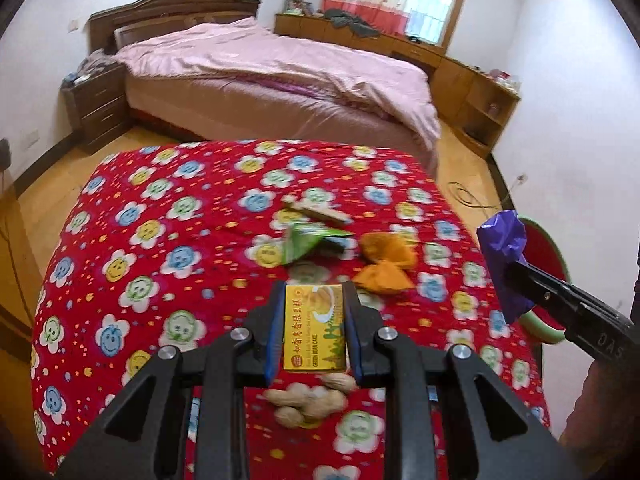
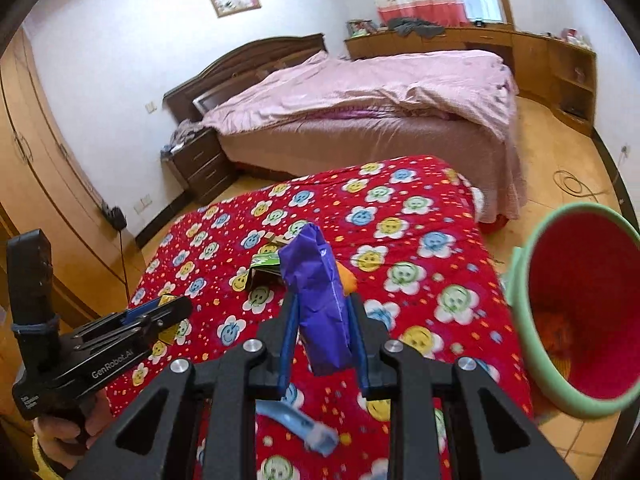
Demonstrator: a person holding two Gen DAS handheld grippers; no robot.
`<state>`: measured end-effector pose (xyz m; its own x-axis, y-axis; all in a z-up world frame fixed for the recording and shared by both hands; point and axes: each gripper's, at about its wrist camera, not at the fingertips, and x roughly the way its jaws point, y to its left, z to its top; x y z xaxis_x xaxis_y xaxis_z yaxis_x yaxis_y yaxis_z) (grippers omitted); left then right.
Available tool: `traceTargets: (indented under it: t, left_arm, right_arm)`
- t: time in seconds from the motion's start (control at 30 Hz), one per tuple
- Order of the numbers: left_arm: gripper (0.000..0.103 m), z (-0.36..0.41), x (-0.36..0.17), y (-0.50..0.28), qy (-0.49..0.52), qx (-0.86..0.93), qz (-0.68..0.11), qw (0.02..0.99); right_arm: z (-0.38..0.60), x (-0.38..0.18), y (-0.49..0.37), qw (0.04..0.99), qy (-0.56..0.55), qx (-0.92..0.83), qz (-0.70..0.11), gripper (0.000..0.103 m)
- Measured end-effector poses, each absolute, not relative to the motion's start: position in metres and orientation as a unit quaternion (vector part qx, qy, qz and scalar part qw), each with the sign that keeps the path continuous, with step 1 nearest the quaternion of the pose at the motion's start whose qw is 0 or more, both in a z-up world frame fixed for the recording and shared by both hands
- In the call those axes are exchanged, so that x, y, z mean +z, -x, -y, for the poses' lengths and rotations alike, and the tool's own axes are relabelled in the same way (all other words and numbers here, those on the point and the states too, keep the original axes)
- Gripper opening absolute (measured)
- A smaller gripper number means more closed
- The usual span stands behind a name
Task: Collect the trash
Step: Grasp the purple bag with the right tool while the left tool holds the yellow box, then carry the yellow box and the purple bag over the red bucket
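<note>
Left tongs [image 1: 314, 330] clamped on the yellow cake box [image 1: 314, 328], held above the red flowered desk [image 1: 160, 208]. Right tongs [image 2: 324, 336] pinch a purple wrapper [image 2: 320, 300], up off the cloth. Red bin [image 2: 580, 312] sits at the right edge. Peanuts [image 1: 308, 400], green packet [image 1: 308, 240] and orange wrapper [image 1: 386, 268] lie mid-desk.

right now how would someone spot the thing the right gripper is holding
Start at the red flower-print cloth beside the green-rimmed bin. The right gripper holds a crumpled wrapper above it. It is the only purple piece; the litter lying nearby is green, orange and tan.
</note>
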<state>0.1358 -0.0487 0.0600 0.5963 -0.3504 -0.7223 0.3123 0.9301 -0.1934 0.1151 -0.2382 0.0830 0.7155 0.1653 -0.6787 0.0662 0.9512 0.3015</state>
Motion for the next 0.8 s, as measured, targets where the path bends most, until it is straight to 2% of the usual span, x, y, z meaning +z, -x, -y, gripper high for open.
traceTargets:
  t: [0.33,0.8]
  left_arm:
    - [0.027,0.100,0.085,-0.107,-0.002,-0.256,-0.398,0.881]
    - [0.026,0.194,0.100,-0.094,-0.043,-0.336,-0.386,0.858]
  right_arm:
    - [0.284,0.109,-0.054,0.920,-0.187,-0.032,-0.343,0.026]
    - [0.366,0.110,0.003,0.914,-0.225,-0.123,-0.314,0.026]
